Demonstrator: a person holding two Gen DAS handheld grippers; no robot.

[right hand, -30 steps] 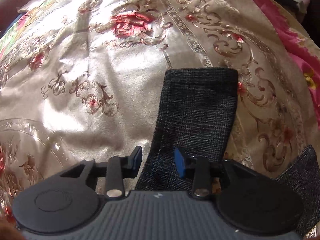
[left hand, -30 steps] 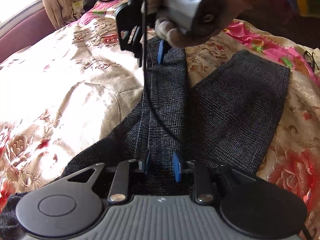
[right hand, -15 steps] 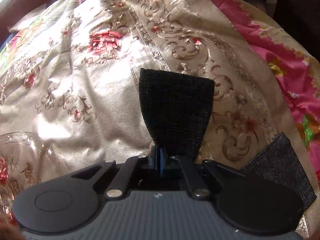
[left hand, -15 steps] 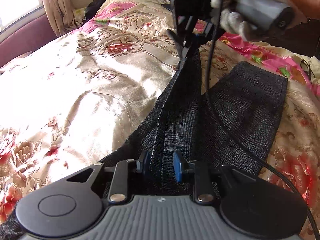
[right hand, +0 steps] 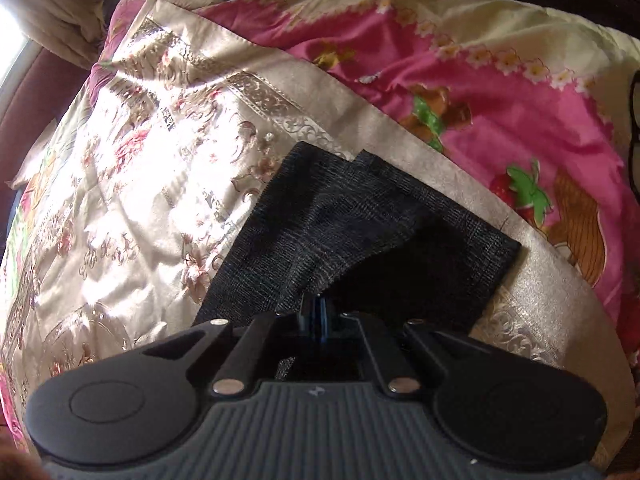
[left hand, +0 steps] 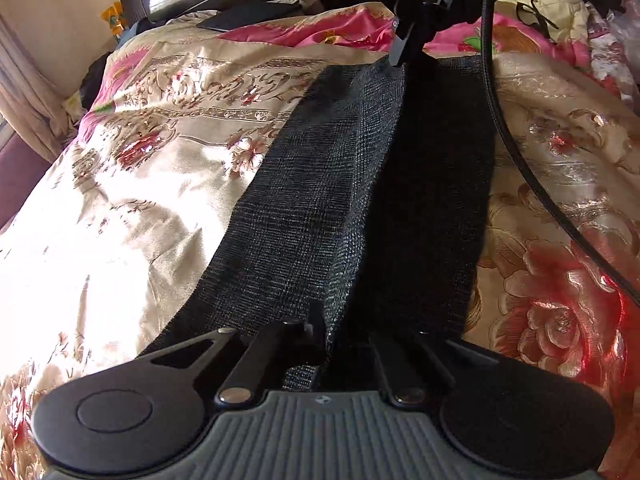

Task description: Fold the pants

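Dark grey checked pants (left hand: 320,184) lie along a gold floral bedspread (left hand: 140,200). My left gripper (left hand: 340,332) is closing its jaws on a raised fold of the pants near the camera, and the cloth is pinched between them. At the far end, my right gripper (left hand: 404,40) holds the hem of one leg up. In the right wrist view the right gripper (right hand: 318,312) is shut on that leg (right hand: 320,216), which hangs over the other leg (right hand: 460,240) lying flat beneath it.
A pink cartoon-print blanket (right hand: 480,100) covers the bed beyond the bedspread's edge. A black cable (left hand: 520,160) hangs across the right side. A dark flat object (left hand: 248,16) lies by the headboard. A curtain (left hand: 24,92) hangs at the left.
The right gripper shut on the hem of one leg and carried it sideways over the other leg. The left gripper's jaws drew in on the cloth fold and rolled.
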